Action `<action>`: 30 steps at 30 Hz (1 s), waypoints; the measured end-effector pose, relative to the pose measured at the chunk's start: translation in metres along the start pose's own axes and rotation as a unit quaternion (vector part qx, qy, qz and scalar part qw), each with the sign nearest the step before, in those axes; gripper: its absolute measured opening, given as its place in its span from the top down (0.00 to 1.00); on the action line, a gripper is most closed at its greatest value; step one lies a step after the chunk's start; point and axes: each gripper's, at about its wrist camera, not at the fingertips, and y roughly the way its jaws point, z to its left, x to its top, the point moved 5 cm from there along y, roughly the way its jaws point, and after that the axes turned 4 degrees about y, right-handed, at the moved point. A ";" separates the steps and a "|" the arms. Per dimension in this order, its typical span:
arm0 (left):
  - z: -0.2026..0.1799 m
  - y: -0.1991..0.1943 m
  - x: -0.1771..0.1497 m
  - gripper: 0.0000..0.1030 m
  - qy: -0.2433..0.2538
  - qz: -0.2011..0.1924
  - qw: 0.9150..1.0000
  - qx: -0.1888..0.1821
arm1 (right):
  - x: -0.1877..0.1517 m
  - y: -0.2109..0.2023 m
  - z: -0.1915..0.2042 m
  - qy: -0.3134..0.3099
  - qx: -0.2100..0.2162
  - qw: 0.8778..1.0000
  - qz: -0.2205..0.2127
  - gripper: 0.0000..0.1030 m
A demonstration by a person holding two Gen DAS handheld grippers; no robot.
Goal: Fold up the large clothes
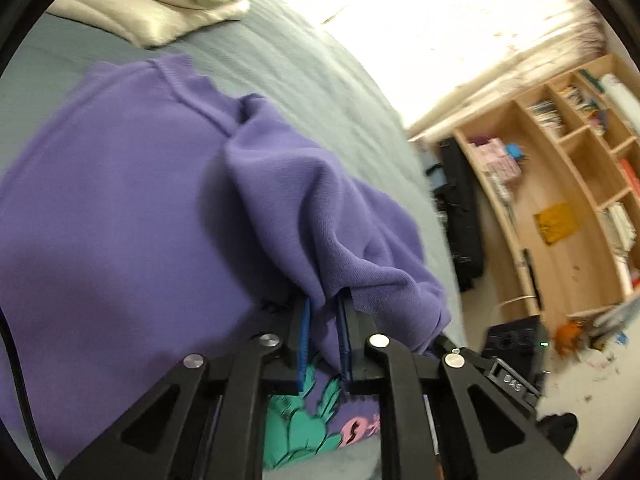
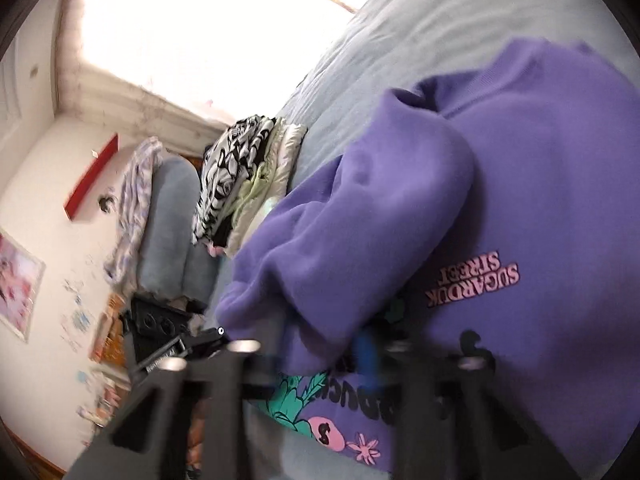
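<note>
At lower centre, your left gripper and right gripper each pinch the purple sweatshirt (sleeve-fold step): next, carry both inward evenly.

— Where's the light from?
— A blown-out window at the top of both views; daylight washes it white.
— Sharpness?
— Right view's gripper smears with motion blur. Fisheye bends the dark edges.
</note>
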 end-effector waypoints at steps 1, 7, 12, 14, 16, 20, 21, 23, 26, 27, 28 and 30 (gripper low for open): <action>0.000 -0.004 -0.003 0.91 -0.001 0.005 1.000 0.024 | 0.000 -0.002 0.002 -0.006 -0.011 1.000 -0.001 0.83; 0.033 0.006 -0.036 0.99 -0.001 0.061 0.984 0.168 | -0.021 0.000 -0.033 -0.003 -0.135 0.991 0.016 0.89; 0.039 0.001 -0.036 0.99 -0.036 0.050 0.991 0.121 | -0.029 -0.003 -0.041 0.016 -0.129 0.991 0.010 0.89; 0.034 0.001 -0.033 0.85 -0.040 0.044 0.994 0.087 | -0.028 -0.004 -0.039 0.017 -0.118 0.993 0.011 0.89; 0.033 0.000 -0.032 0.71 -0.050 0.035 0.997 0.045 | -0.027 -0.007 -0.042 0.028 -0.097 0.995 0.013 0.89; 0.035 -0.004 -0.023 0.47 -0.079 0.003 0.996 -0.033 | -0.029 -0.009 -0.047 0.043 -0.074 0.996 0.011 0.89; 0.035 -0.004 -0.023 0.46 -0.082 0.001 0.996 -0.043 | -0.030 -0.010 -0.047 0.041 -0.072 0.996 0.010 0.89; 0.033 -0.004 -0.019 0.40 -0.088 -0.007 0.994 -0.068 | -0.030 -0.008 -0.045 0.036 -0.069 0.997 0.011 0.87; 0.032 -0.008 -0.015 0.33 -0.082 -0.018 0.993 -0.081 | -0.031 -0.010 -0.047 0.041 -0.061 0.997 0.013 0.86; 0.032 -0.006 -0.013 0.33 -0.078 -0.018 0.994 -0.079 | -0.030 -0.010 -0.047 0.044 -0.056 0.997 0.013 0.86; 0.032 -0.003 -0.012 0.33 -0.074 -0.015 0.994 -0.076 | -0.030 -0.011 -0.048 0.047 -0.051 0.998 0.014 0.85; 0.035 0.001 -0.011 0.33 -0.063 -0.005 0.996 -0.067 | -0.030 -0.013 -0.051 0.055 -0.036 0.998 0.016 0.79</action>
